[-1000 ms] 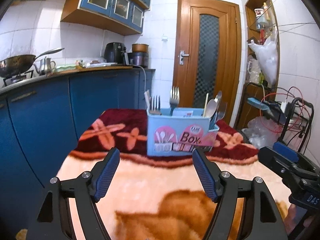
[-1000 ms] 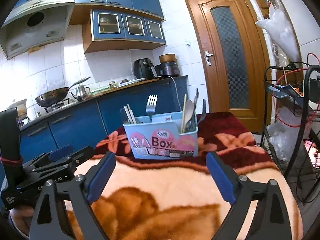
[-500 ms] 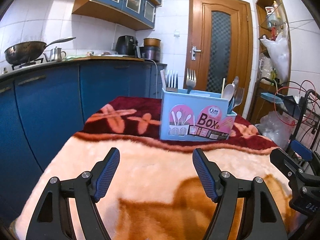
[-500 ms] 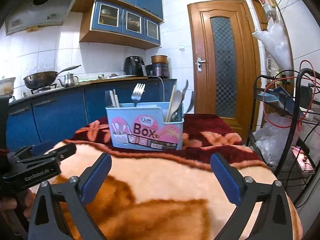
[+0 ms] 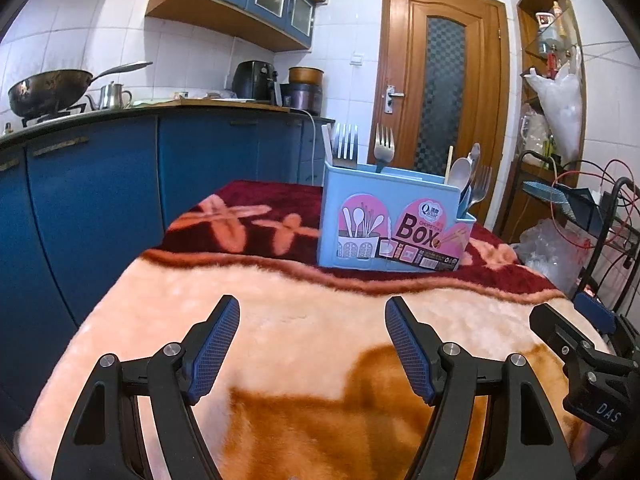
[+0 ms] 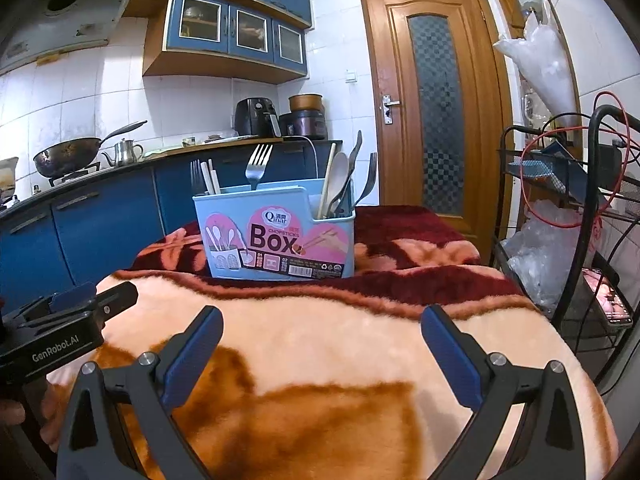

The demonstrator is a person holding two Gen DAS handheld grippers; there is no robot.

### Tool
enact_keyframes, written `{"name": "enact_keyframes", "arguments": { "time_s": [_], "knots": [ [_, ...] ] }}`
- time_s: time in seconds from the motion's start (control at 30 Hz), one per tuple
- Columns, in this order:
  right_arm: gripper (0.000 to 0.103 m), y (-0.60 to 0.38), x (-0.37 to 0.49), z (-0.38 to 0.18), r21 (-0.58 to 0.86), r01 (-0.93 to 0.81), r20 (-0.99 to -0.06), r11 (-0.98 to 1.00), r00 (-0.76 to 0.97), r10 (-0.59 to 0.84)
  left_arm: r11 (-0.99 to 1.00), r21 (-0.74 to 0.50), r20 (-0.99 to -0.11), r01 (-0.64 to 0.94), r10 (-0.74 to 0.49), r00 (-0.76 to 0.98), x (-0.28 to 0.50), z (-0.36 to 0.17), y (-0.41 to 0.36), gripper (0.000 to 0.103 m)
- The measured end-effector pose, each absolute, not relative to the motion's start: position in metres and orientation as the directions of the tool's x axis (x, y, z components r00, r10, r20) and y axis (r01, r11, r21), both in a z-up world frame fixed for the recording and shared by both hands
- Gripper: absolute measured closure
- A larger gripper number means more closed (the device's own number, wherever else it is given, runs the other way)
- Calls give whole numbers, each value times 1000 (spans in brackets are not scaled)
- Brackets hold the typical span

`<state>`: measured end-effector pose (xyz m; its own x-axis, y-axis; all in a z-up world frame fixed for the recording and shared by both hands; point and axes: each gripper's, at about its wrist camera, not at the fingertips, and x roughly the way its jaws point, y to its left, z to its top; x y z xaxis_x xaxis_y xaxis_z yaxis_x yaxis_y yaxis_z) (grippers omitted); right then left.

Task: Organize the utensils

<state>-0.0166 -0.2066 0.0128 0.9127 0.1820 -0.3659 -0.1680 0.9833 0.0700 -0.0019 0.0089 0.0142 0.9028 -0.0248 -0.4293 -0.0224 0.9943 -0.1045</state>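
Note:
A light blue utensil box (image 5: 390, 222) (image 6: 276, 232) with a pink "Box" label stands on the dark red far part of a plush blanket (image 5: 304, 320) (image 6: 320, 332). Forks (image 5: 385, 146) (image 6: 258, 164), a spoon (image 6: 338, 180) (image 5: 460, 172) and chopsticks (image 6: 210, 178) stick up out of its compartments. My left gripper (image 5: 312, 312) hovers open over the peach part of the blanket, well short of the box, nothing between its blue pads. My right gripper (image 6: 322, 320) is likewise open and empty. Each gripper's body shows at the edge of the other's view.
Blue kitchen cabinets (image 5: 100, 184) with a wok (image 5: 48, 90) and kettle run along the left. A wooden door (image 5: 440, 92) stands behind the box. A black wire rack (image 6: 568, 216) with plastic bags and red cables is close on the right.
Both grippers have sunk lower toward the blanket, so the box now sits higher in both views. Their jaws stayed open and empty.

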Motion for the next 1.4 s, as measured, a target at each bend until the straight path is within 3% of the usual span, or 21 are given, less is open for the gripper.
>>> {"name": "enact_keyframes", "arguments": {
  "time_s": [1.4],
  "knots": [
    [2, -209, -15, 10, 76, -166, -380, 983, 907, 182, 994, -102, -430, -27, -19, 903, -2, 14, 9, 27]
  ]
}}
